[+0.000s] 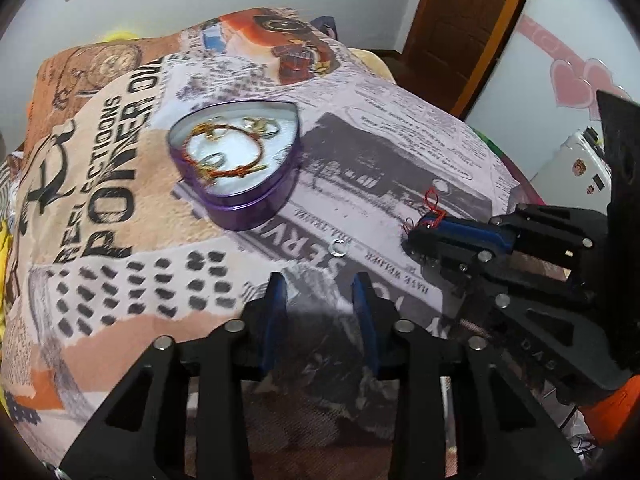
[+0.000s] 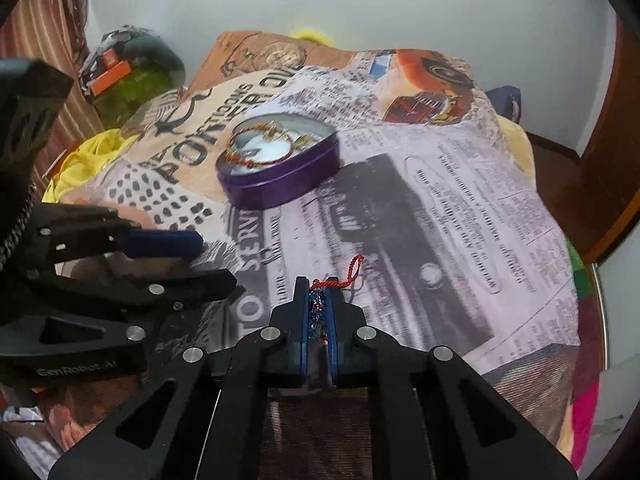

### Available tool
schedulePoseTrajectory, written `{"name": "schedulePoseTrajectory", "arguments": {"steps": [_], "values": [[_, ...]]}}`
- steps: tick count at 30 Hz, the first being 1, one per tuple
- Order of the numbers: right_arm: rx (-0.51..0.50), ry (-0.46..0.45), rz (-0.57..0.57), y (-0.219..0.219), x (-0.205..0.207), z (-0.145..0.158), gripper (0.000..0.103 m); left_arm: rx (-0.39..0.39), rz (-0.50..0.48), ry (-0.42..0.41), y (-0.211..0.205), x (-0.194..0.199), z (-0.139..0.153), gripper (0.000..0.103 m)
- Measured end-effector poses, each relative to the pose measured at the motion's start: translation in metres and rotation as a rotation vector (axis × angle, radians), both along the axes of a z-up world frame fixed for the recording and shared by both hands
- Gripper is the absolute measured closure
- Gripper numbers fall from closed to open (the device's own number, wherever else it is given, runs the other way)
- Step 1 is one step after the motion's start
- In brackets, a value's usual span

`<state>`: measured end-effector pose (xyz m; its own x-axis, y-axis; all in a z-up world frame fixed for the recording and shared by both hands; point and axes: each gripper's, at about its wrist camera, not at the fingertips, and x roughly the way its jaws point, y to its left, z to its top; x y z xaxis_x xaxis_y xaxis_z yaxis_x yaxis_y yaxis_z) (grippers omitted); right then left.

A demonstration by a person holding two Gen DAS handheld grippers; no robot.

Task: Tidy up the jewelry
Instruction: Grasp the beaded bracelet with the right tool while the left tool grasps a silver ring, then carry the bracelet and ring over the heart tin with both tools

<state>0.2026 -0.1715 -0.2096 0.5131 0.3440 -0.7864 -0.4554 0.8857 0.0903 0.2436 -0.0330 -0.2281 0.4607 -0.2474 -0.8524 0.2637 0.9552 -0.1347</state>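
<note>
Carry the red-corded bracelet [image 2: 320,308], pinched tight in the right gripper [image 2: 319,312], level over the purple tin [image 1: 236,160] before letting go, minding the small ring [image 1: 338,248] lying just beyond the left gripper [image 1: 320,288], parted and empty.

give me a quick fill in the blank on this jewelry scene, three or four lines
1. The open tin holding jewelry is ____ in colour.
2. The right tool is shut on a beaded piece with a ____ cord.
3. The left tool holds ____.
4. The small clear ring lies on the printed cloth, ____ the tin.

Missing words: purple; red; nothing; outside
</note>
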Motion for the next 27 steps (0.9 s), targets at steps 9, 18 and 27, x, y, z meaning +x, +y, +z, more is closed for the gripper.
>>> {"name": "schedulePoseTrajectory", "arguments": {"steps": [9,18,27], "values": [[0.033,-0.04,-0.046,-0.019,0.004,0.015,0.096,-0.002,-0.032,0.0,-0.014,0.013,-0.004,0.086],[0.038,-0.055,-0.049,-0.019,0.004,0.02,0.096,-0.003,-0.033,-0.023,-0.015,0.014,-0.001,0.095],[0.039,-0.085,-0.054,-0.017,0.006,0.033,0.096,-0.006,0.009,-0.096,0.001,0.004,0.023,0.095]]}}
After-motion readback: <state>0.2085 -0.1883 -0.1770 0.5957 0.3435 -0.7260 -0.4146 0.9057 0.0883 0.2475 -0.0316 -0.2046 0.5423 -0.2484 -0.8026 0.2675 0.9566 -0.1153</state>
